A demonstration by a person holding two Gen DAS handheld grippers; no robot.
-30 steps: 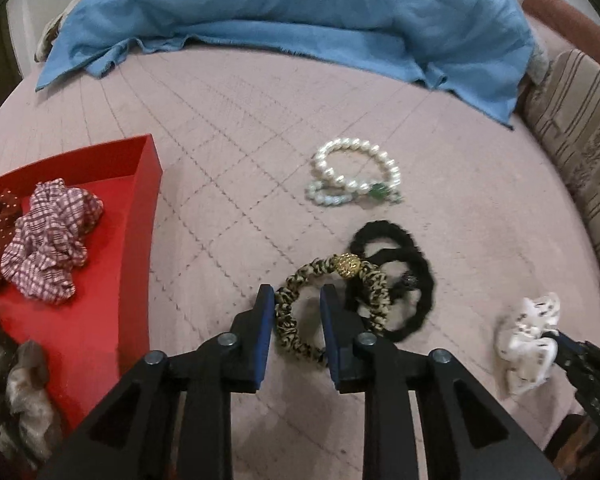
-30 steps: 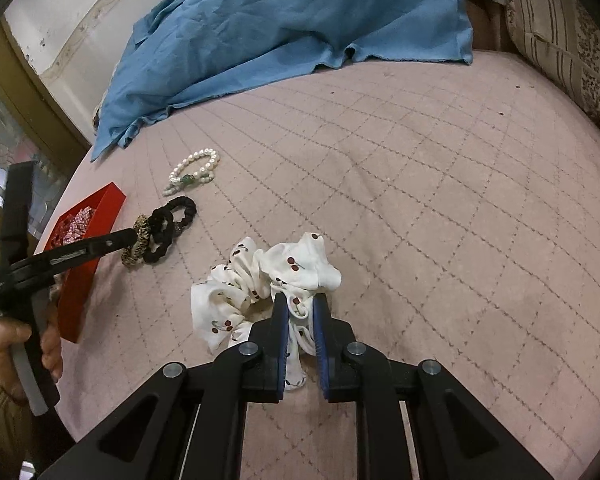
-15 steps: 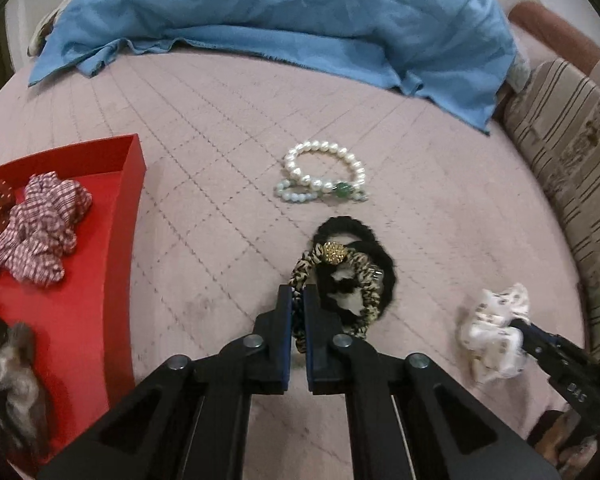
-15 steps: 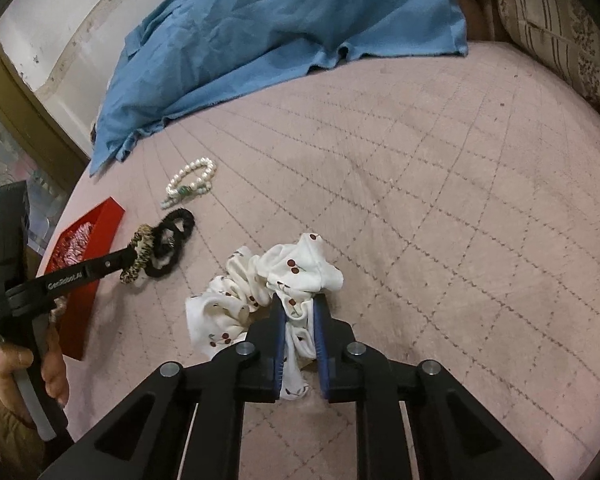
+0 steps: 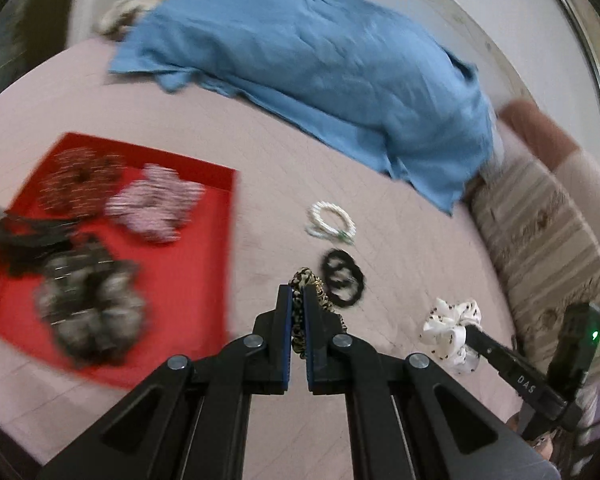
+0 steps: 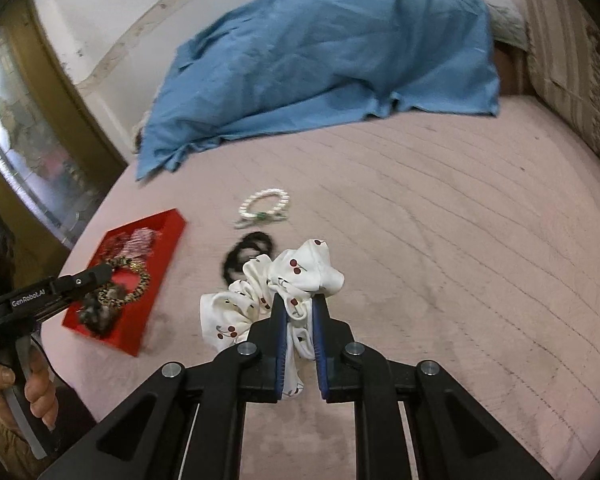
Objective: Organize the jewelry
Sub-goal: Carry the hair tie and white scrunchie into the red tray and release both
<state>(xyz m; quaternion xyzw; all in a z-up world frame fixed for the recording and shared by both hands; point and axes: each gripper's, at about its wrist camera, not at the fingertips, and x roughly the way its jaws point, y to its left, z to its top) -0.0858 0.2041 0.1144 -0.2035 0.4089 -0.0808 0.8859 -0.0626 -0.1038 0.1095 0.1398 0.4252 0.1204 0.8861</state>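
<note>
My left gripper point(image 5: 297, 292) is shut on a leopard-print hair tie point(image 5: 306, 280) and holds it clear of the pink bed, close to the red tray point(image 5: 204, 276). From the right wrist view that tie point(image 6: 138, 284) hangs over the tray point(image 6: 140, 320) beside the left gripper point(image 6: 104, 270). My right gripper point(image 6: 300, 300) is shut on a white cherry-print scrunchie point(image 6: 288, 272), lifted off the cover; the left wrist view shows the scrunchie point(image 5: 452, 320) too. A black hair tie point(image 5: 342, 276) and a pearl bracelet point(image 5: 332, 222) lie on the bed.
Several scrunchies lie in the tray, among them a pink plaid one point(image 5: 156, 200) and a dark furry one point(image 5: 88, 304). A blue cloth point(image 5: 320, 72) covers the far side of the bed. Striped cushions point(image 5: 540, 240) line the right edge. A hand point(image 6: 16, 388) grips the left handle.
The left gripper closed on the leopard tie, lifted it off the black tie and swung it left toward the tray. The right gripper rose with the white scrunchie.
</note>
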